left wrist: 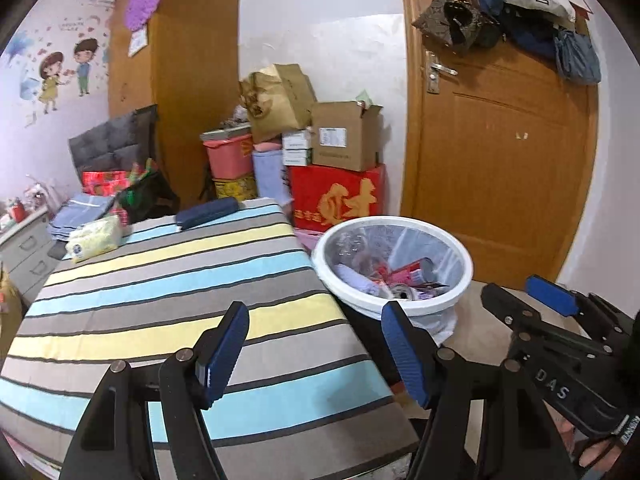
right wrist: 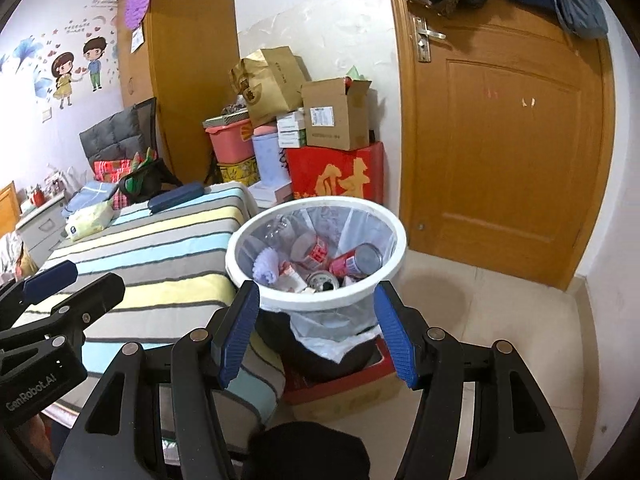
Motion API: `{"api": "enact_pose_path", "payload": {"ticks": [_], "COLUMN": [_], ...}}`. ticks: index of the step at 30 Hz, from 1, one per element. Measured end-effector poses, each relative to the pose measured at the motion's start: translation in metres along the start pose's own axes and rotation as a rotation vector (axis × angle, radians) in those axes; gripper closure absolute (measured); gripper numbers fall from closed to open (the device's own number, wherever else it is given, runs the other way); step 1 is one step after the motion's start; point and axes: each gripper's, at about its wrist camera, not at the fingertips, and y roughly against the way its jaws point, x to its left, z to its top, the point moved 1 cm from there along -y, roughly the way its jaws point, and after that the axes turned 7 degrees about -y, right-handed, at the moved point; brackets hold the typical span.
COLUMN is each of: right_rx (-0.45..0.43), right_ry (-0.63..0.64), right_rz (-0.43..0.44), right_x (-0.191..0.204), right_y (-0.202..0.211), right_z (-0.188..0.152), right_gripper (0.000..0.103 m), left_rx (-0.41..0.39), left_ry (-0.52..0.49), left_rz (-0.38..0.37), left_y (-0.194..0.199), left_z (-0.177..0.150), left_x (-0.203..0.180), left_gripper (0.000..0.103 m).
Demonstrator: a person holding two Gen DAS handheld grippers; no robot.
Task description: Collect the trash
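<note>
A white round bin (left wrist: 464,264) (right wrist: 394,248) lined with a clear bag stands beside the striped table. It holds cans (right wrist: 356,261), a lilac cloth (right wrist: 267,266) and wrappers. My left gripper (left wrist: 316,320) hovers open over the striped tablecloth (left wrist: 168,292), left of the bin, with nothing between its blue pads. In front of the bin's near rim my right gripper (right wrist: 316,300) is open and empty. The right gripper (left wrist: 516,296) also shows at the right edge of the left wrist view. The left gripper (right wrist: 70,280) shows at the left of the right wrist view.
On the table's far end lie a tissue pack (left wrist: 94,238) and a dark blue case (left wrist: 206,212). Boxes are stacked behind: a red carton (left wrist: 336,196), a cardboard box (left wrist: 344,136), a pink tub (left wrist: 226,158). A wooden door (left wrist: 504,152) with hanging bags stands right. The bin rests on a red-rimmed box (right wrist: 352,384).
</note>
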Motion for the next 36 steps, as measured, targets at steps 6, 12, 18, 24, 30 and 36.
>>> {"api": "enact_pose_path", "payload": {"ticks": [6,12,18,24,30,36], "right_rx": [-0.010,-0.023,-0.027,-0.024,-0.026,-0.020], "right_ry": [-0.001,-0.002,0.000,-0.003,-0.003,-0.001], "right_rz": [0.006,0.006,0.015,0.018,0.019,0.027], "right_x": [0.005,0.005,0.007,0.007,0.008,0.010], "right_y": [0.006,0.010,0.013,0.013,0.016,0.016], "right_z": [-0.008,-0.010,-0.011,-0.011,-0.011,-0.011], "right_gripper": [0.042,0.042,0.042,0.042,0.042,0.042], "left_rx": [0.008,0.007,0.010,0.009,0.001,0.000], "left_ry": [0.011,0.008,0.014,0.017,0.014,0.011], "left_rz": [-0.002,0.007,0.008,0.007,0.003,0.007], "left_y": [0.000,0.003,0.005,0.007,0.010,0.012], "left_z": [-0.007,-0.010,-0.011,-0.012,-0.012,-0.013], "left_x": [0.003,0.003,0.004,0.004,0.003,0.002], "left_gripper": [0.035,0.035,0.035,0.035,0.035,0.035]}}
